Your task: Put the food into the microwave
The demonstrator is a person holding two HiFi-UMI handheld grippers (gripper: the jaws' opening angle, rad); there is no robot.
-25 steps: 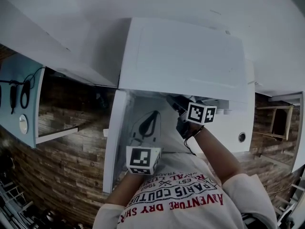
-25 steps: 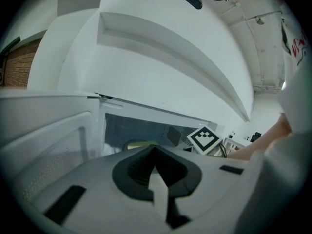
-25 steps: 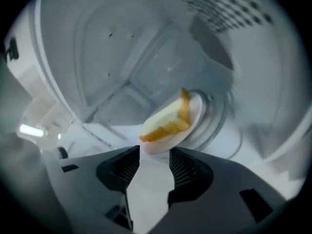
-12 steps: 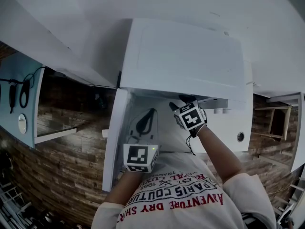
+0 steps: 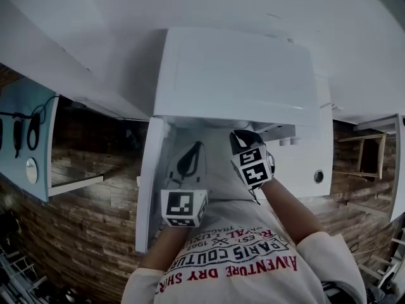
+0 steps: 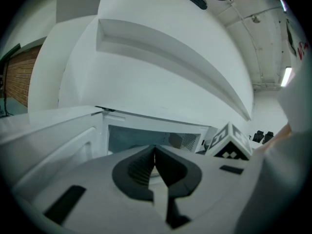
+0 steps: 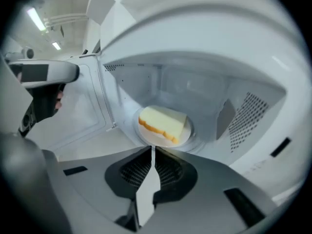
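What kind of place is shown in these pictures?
Probably a kitchen corner, perhaps a mock one in a hall: an open microwave, food on a plate inside, tube lights overhead.

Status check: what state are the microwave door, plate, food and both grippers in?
Microwave door: open.
Plate: inside the microwave, on its floor.
Food: lying on the plate.
Left gripper: shut, empty.
Right gripper: jaws closing, nothing between them.
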